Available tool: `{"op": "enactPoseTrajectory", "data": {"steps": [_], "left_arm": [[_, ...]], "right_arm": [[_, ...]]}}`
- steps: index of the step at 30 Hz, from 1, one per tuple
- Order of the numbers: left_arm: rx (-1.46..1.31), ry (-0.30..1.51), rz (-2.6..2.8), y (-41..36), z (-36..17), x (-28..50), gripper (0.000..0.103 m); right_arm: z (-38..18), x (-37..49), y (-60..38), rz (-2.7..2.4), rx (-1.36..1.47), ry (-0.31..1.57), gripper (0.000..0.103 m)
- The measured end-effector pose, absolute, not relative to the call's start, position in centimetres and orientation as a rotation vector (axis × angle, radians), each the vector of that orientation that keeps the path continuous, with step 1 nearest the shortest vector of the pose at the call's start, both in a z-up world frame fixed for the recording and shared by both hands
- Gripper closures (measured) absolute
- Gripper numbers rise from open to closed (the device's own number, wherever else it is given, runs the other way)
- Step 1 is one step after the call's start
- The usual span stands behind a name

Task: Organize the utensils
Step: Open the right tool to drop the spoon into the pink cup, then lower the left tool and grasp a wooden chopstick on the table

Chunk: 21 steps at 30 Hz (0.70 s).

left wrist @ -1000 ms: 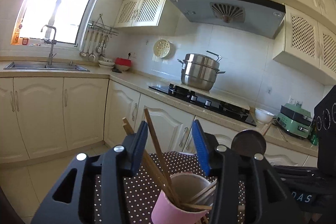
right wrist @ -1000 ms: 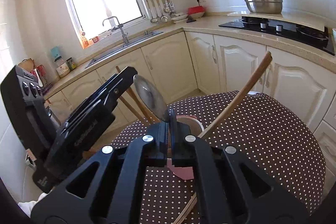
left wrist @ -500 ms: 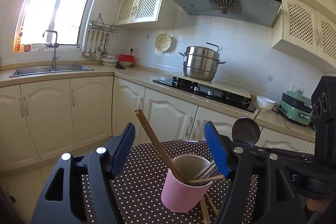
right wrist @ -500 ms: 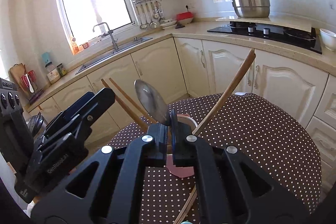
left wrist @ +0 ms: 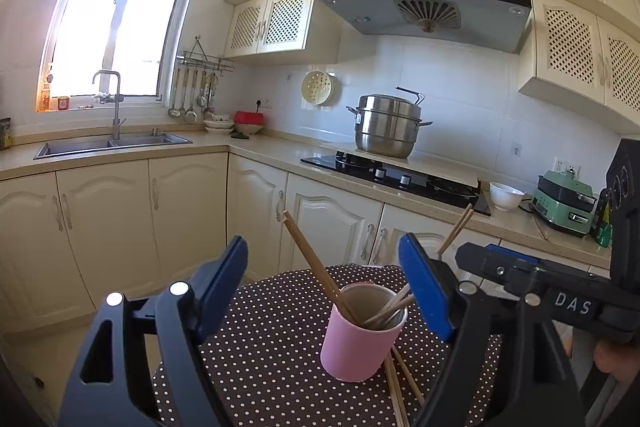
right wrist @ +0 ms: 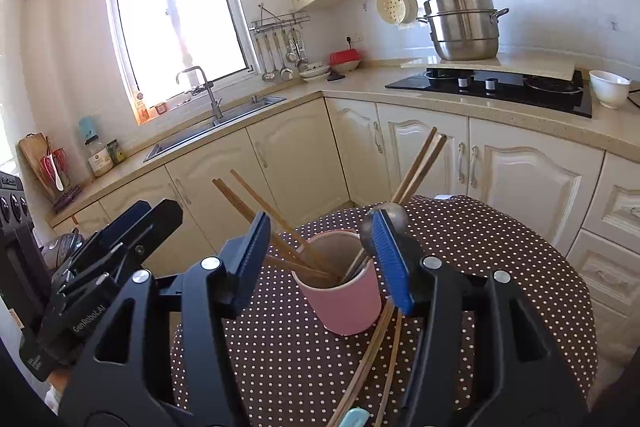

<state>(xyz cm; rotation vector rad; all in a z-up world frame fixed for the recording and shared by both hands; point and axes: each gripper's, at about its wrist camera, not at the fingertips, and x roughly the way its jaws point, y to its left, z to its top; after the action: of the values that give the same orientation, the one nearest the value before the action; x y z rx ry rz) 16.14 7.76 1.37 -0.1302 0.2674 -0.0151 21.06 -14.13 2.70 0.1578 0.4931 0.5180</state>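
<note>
Several chopsticks (right wrist: 260, 203) and a metal spoon (right wrist: 394, 217) already stand in the pink cup (right wrist: 340, 291) on your dotted counter (right wrist: 500, 267), so by the look of it most of the sorting is done; what is left lies flat just beside the cup's base, where loose chopsticks (right wrist: 370, 359) stretch from the cup back toward you, and a pale blue handle (right wrist: 354, 419) peeks in nearer still. Your left tongs (left wrist: 324, 283) are spreading wide with the cup framed between the blue pads but untouched, nothing gripped. Your right tongs (right wrist: 320, 259) are likewise opening, the cup and its sticks standing beyond the pads, the spoon bowl showing just past the right pad; no pad presses on anything. The right wrist view gives you what the left cannot: the spoon's bowl above the cup rim, the second pair of chopsticks leaning away from the cup toward the cabinets, and that blue handle. The left wrist view, in turn, shows the cup's far side clear of the counter edge, the loose sticks (left wrist: 398, 383) running past the cup's base, and your right tongs (left wrist: 520, 275) reaching in beside the cup. Judged from here, the flat sticks want lifting into the cup next.
</note>
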Motion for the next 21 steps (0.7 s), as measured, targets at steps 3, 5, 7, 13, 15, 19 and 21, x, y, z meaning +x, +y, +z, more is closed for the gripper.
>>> {"op": "enactPoseTrajectory", "data": {"steps": [3, 5, 7, 13, 15, 19, 21], "left_arm": [[-0.132, 0.306, -0.018, 7.8, 1.1, 15.5, 0.026], [-0.132, 0.340, -0.021, 7.7, 0.5, 15.2, 0.026], [-0.138, 0.384, -0.029, 7.7, -0.3, 15.1, 0.026], [-0.148, 0.562, -0.030, 7.2, -4.4, 16.0, 0.026], [-0.161, 0.624, -0.059, 6.9, -5.8, 16.3, 0.026], [-0.178, 0.774, -0.125, 6.0, -9.2, 17.2, 0.026], [-0.156, 0.832, -0.135, 5.1, -10.9, 17.7, 0.026]], "right_arm": [[2.8, 20.1, -14.9, 0.501, 0.154, 0.488, 0.047], [2.6, 19.5, -15.4, 0.491, 0.142, 0.492, 0.046], [2.2, 18.8, -15.8, 0.477, 0.130, 0.500, 0.045], [-0.4, 17.8, -17.1, 0.446, 0.105, 0.571, 0.043], [-1.6, 17.6, -17.7, 0.433, 0.096, 0.600, 0.043], [-4.5, 17.5, -18.5, 0.419, 0.094, 0.679, 0.042], [-6.1, 17.5, -19.0, 0.417, 0.105, 0.718, 0.042]]}}
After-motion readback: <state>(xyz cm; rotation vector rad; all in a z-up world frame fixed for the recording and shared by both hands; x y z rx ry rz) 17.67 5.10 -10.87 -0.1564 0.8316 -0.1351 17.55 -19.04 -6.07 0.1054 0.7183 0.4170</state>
